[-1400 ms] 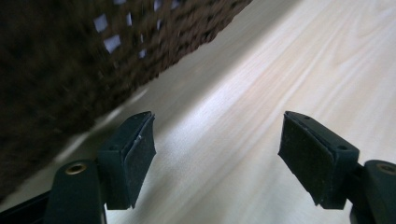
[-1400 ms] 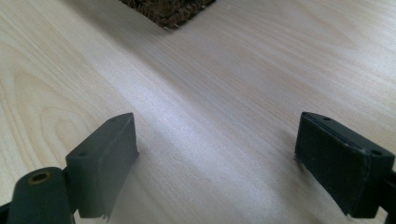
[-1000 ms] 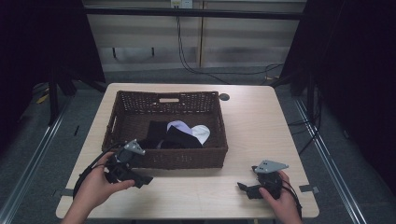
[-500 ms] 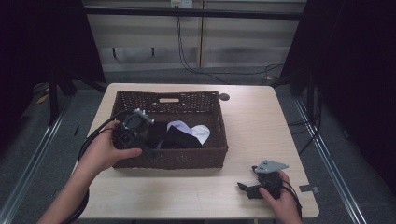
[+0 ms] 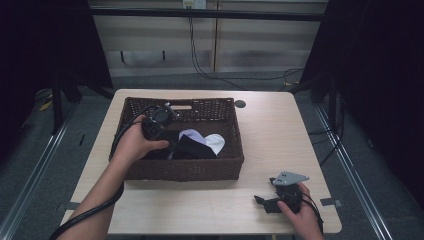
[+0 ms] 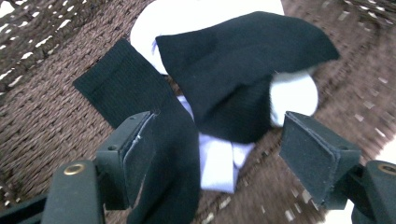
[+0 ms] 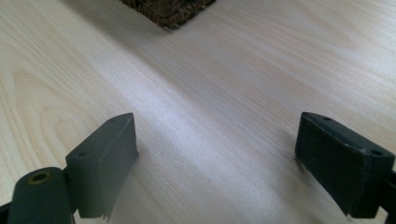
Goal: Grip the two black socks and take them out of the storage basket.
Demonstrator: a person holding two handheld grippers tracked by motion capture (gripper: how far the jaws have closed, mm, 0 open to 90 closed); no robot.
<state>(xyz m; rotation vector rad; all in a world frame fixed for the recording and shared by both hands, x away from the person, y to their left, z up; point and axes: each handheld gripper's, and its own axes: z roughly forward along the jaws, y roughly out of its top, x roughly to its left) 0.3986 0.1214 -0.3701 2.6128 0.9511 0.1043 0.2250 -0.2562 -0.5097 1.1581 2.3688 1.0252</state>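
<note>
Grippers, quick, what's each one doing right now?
Left gripper: open over the socks in the basket, holding nothing.
Right gripper: open above the table, holding nothing.

In the high view the left hand (image 5: 134,145) covers the near left part of the basket (image 5: 227,162) and the black socks (image 5: 192,147) there. In the left gripper view one black sock (image 6: 163,154) runs off the bottom edge, and the white sock (image 6: 294,93) lies mostly under another. The right gripper view cuts the basket corner (image 7: 170,11) at the top edge.
</note>
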